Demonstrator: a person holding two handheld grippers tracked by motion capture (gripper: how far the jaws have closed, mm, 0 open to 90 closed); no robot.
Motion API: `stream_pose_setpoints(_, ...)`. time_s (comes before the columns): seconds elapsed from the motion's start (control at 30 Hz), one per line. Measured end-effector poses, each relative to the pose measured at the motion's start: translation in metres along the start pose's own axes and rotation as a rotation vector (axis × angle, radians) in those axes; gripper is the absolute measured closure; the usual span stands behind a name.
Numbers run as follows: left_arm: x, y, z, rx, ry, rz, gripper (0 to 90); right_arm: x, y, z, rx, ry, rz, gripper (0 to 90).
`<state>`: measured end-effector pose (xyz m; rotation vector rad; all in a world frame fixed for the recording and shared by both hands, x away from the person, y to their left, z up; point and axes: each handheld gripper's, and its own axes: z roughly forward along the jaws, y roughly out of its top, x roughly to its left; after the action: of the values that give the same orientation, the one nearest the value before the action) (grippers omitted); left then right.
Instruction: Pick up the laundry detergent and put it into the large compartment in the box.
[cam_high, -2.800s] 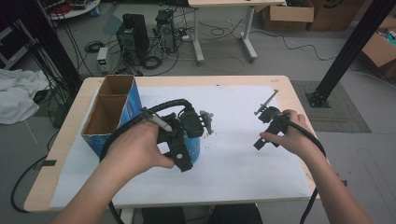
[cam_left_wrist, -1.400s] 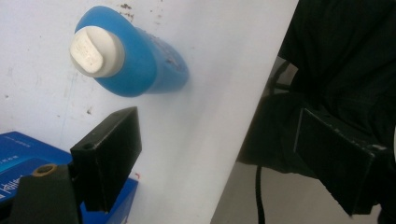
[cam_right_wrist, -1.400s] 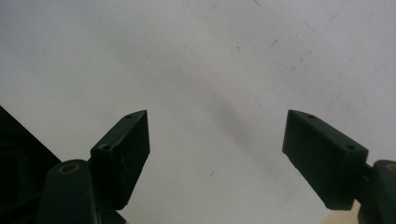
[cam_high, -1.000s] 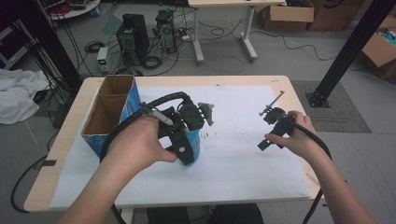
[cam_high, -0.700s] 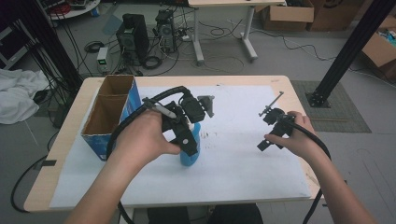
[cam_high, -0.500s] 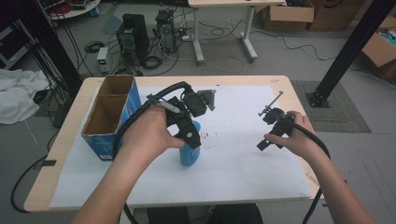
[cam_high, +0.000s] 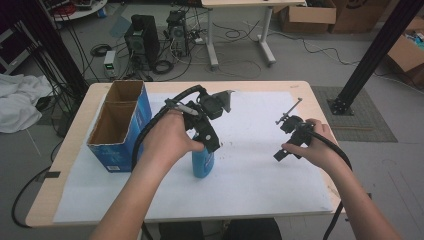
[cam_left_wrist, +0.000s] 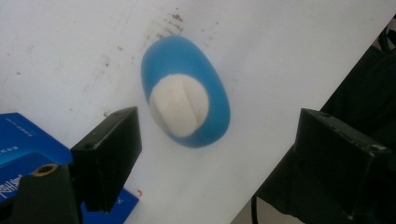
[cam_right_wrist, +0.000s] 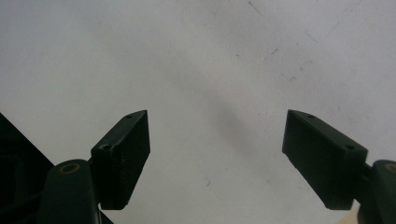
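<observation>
The tabletop (cam_high: 260, 190) was covered with white paper, and the floor behind it had cables and computer boxes. A blue bottle (cam_high: 202, 161) with a white cap stood upright near the middle, just right of an open blue box (cam_high: 120, 131).

Our left hand-held gripper (cam_high: 214, 146) hung right above the bottle. In the left gripper view we looked down on the white cap (cam_left_wrist: 179, 106), and the black jaws stood wide apart with nothing between them. The cap sat closer to the left jaw than to the right one.

Our right hand-held gripper (cam_high: 281, 156) waited well apart on the right side, jaws wide too, with bare paper under it.

We think the job here was to grab the bottle. To do it well, we would slide the left hand-held gripper over a bit so the bottle sat in the middle, go straight down, and squeeze gently on the neck or body. A bump from the side could tip it.
</observation>
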<state>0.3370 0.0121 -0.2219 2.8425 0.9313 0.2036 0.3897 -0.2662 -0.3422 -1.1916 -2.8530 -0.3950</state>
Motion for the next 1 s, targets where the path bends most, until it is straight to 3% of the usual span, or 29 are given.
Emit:
stream_pose_setpoints(0.2,0.005,0.004,0.009,0.005,0.003,-0.031,15.7,0.0,0.0,0.001,0.003,0.0,-0.005,23.4)
stream_pose_setpoints(1.0,0.012,0.013,0.041,0.035,0.008,-0.078,15.8,-0.004,-0.003,-0.003,-0.011,-0.004,0.006,23.7)
